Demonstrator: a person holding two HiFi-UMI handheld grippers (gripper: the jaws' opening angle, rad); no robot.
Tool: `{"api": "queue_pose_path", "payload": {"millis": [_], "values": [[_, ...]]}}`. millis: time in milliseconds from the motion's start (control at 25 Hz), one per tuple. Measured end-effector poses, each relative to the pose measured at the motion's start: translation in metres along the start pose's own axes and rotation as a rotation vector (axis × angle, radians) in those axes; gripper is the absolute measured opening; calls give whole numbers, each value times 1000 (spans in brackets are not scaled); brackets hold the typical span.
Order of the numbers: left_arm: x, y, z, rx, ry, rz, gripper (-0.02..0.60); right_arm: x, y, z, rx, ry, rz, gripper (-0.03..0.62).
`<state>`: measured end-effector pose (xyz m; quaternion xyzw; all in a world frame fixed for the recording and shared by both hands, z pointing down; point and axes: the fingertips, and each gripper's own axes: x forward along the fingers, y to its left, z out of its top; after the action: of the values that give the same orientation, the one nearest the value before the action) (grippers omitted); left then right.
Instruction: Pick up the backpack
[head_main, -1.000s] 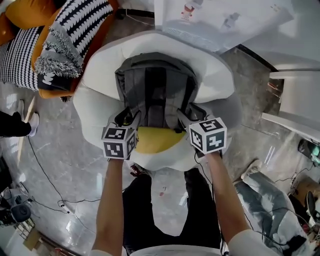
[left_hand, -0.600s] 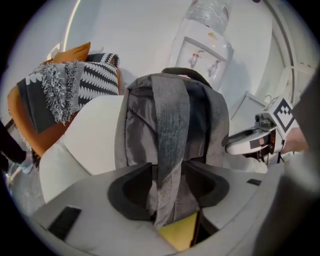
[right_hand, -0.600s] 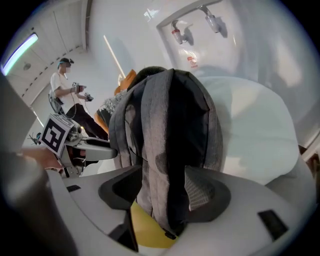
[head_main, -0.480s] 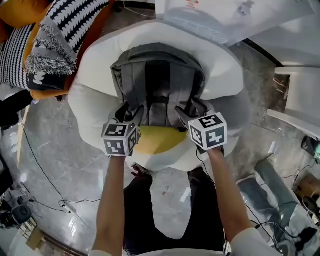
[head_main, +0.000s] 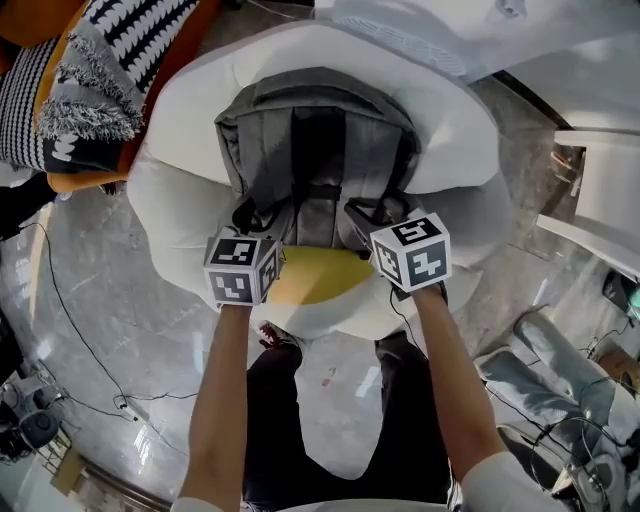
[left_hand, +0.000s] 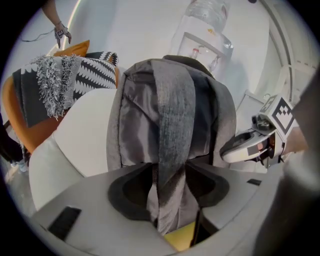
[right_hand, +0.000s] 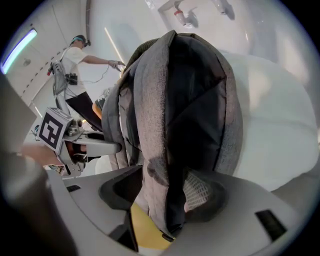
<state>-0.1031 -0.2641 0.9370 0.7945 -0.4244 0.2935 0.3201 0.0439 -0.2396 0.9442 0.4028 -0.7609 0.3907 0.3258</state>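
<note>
**A:** So where does the backpack (head_main: 318, 140) sit?

**B:** Straight ahead of both grippers. It stands upright against a white beanbag chair (head_main: 180, 200) beyond it, with its strap side facing them. A yellow cushion (head_main: 315, 278) shows just below the jaws.

**A:** And the grippers?

**B:** The left gripper (left_hand: 169, 192) has just been opening its jaws. They stand wide, and a grey shoulder strap (left_hand: 172, 125) hangs between them unpinched. The right gripper (right_hand: 165, 197) has done the same and is spread around the padded strap (right_hand: 152, 145), whose mesh lining faces one pad. Neither grips anything yet.

**A:** How will it handle?

**B:** It's soft, matte woven cloth, so probably not slippery. The body looks limp, and I'd expect it to sag and swing once lifted. I can't tell how full or heavy it is. The straps are thick and should squash under the pads. I'd clamp each one firmly, higher up toward the bag's top, and lift both sides evenly so it doesn't tip.
</note>
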Motion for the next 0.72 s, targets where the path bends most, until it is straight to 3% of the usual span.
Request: {"api": "queue_pose_path", "payload": {"millis": [120,280,480,720], "values": [[2,-2,-3,2,14,-2,222,3,6,-2,-31,14,23,242],[5,-8,-5,14,30,-5,179,4,8,-4,-39,20,22,148],[2,-11,-8,11,32,-1,136,-1,7,-4,-6,11,0,78],[-7,-15,-10,14,47,-9,95,-11,14,-8,-3,9,-33,37]]}}
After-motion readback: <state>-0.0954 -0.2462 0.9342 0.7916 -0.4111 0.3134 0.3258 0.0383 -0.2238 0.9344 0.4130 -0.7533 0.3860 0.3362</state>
